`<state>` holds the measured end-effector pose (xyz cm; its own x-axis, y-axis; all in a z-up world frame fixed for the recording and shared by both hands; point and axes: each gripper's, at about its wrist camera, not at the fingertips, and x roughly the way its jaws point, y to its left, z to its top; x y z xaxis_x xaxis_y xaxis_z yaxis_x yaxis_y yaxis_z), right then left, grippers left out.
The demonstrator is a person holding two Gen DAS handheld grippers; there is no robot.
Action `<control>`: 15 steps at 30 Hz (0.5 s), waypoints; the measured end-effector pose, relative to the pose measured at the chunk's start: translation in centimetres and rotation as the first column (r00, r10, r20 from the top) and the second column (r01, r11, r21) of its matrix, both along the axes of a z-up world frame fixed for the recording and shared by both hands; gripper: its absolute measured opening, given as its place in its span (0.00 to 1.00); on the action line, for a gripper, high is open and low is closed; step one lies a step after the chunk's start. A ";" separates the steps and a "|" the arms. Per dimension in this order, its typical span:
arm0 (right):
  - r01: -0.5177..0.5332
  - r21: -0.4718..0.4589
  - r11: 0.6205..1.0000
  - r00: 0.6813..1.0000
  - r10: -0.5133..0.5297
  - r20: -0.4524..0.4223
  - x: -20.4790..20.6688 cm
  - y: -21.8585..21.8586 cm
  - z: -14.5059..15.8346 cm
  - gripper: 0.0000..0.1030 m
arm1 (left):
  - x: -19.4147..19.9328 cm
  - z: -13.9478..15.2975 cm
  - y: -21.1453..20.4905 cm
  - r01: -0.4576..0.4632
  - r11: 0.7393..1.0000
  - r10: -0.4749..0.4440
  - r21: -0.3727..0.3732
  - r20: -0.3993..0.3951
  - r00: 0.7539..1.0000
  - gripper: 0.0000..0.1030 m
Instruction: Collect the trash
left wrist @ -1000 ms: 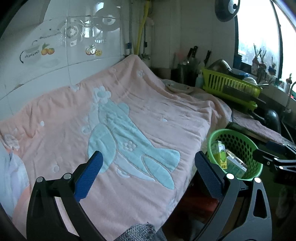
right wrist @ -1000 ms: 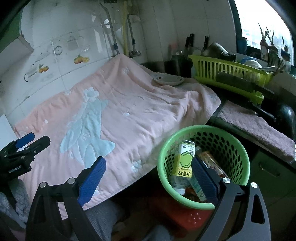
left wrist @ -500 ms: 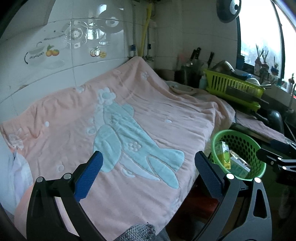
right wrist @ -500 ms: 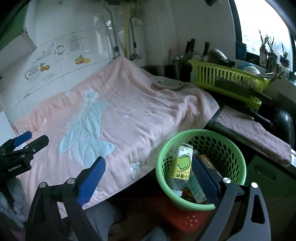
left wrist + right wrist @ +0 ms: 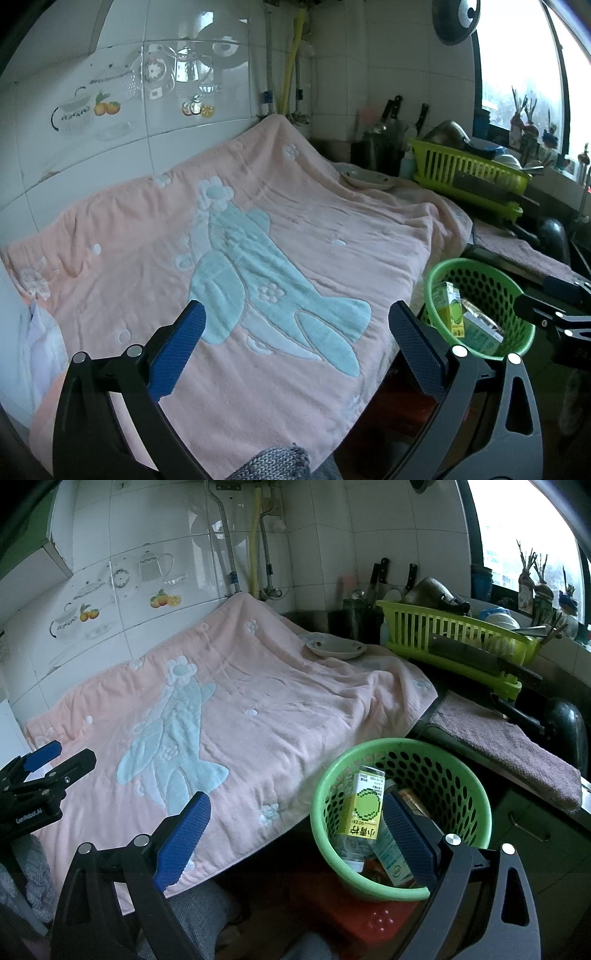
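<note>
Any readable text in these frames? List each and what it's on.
"GenRobot.AI": on the left gripper body, seen from the right wrist view.
"小青柠": upside down on the yellow-green juice carton in the green basket.
Small print on the carton top: too small to read.
Teal carton label: illegible.

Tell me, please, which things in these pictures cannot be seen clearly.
- Green basket, right wrist view: its lower contents are hidden by the yellow-green carton and a right tongs finger.
- Same basket, left wrist view: its right side is covered by the right tongs.
- Counter under the pink towel: hidden in both views.
- Dish rack contents: too small to identify.
</note>
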<state>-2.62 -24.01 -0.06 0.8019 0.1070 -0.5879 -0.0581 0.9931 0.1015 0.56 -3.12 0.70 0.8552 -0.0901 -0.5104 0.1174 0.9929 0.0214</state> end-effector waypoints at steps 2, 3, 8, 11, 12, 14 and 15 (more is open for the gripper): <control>-0.001 0.002 1.000 1.000 0.001 0.001 0.0 0.0 0.0 0.88 | 0.0 0.0 0.0 0.000 1.000 0.000 0.000 -0.001 1.000 0.95; 0.000 0.001 1.000 1.000 0.000 0.001 0.0 0.0 0.0 0.88 | 0.0 0.0 0.0 0.000 1.000 0.000 0.001 0.000 1.000 0.95; 0.003 -0.005 1.000 1.000 -0.003 0.001 0.2 -0.2 -0.1 0.88 | 0.0 -0.1 -0.1 -0.001 1.000 0.001 0.004 -0.003 1.000 0.95; 0.004 -0.005 1.000 1.000 -0.004 -0.001 0.3 -0.3 -0.2 0.88 | 0.0 -0.1 -0.1 0.000 1.000 0.000 0.006 -0.002 1.000 0.95; 0.004 -0.006 1.000 1.000 -0.004 -0.001 0.3 -0.2 -0.2 0.88 | 0.0 -0.1 -0.1 0.000 1.000 0.000 0.007 -0.002 1.000 0.95; 0.005 -0.008 1.000 1.000 -0.005 0.000 0.3 -0.3 -0.3 0.88 | 0.0 -0.1 -0.1 0.001 1.000 -0.001 0.005 -0.003 1.000 0.95; 0.005 -0.007 1.000 1.000 -0.005 0.000 0.3 -0.2 -0.2 0.88 | 0.0 -0.1 -0.2 0.001 1.000 -0.001 0.005 -0.003 1.000 0.95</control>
<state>-2.36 -24.23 -0.29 0.8022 0.0992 -0.5887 -0.0533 0.9941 0.0948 0.53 -3.28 0.59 0.8536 -0.0880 -0.5134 0.1180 0.9927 0.0262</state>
